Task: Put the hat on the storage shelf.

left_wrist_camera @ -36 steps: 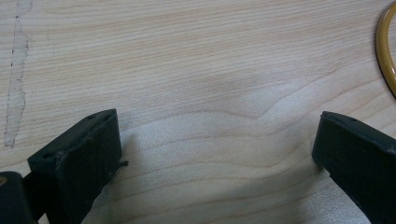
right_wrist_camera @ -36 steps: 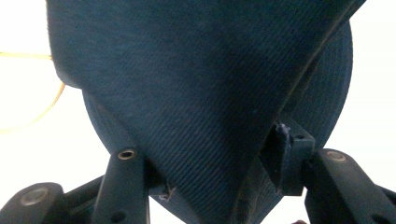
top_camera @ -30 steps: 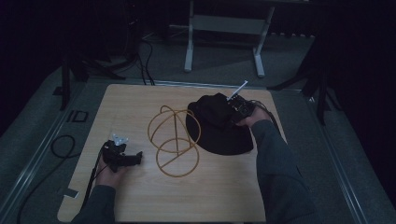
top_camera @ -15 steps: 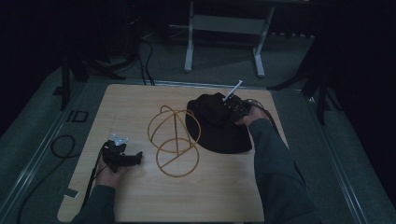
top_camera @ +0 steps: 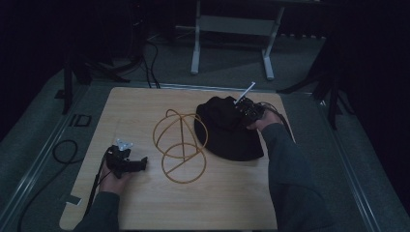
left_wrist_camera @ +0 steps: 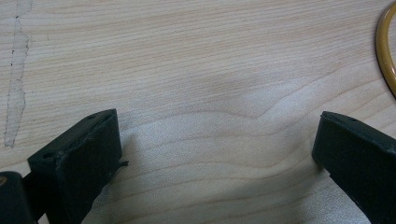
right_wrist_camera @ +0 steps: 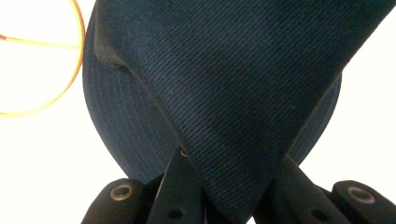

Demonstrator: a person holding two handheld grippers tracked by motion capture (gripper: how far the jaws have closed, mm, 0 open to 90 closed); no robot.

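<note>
A dark blue hat point(top_camera: 227, 135) lies on the right half of the wooden table point(top_camera: 159, 208). Its cloth point(right_wrist_camera: 224, 70) is pinched at the far edge by my right gripper point(top_camera: 245, 112), whose jaws are shut on a raised fold point(right_wrist_camera: 229, 186). Just left of the hat stands a golden wire frame point(top_camera: 179, 145) of rings; part of it shows in the right gripper view point(right_wrist_camera: 70, 79). My left gripper point(top_camera: 139, 164) rests low on the table near the front left, open, with bare wood between its jaws point(left_wrist_camera: 217, 140). A piece of the wire ring point(left_wrist_camera: 385, 51) sits beyond it.
A grey metal stand point(top_camera: 232, 29) is on the floor behind the table. Cables point(top_camera: 63, 150) coil on the floor at the left. A strip of worn tape point(left_wrist_camera: 16, 70) marks the wood near the left gripper.
My right gripper has shifted slightly left at the hat's far edge, and the cloth there is bunched up. The left gripper has stayed put.
</note>
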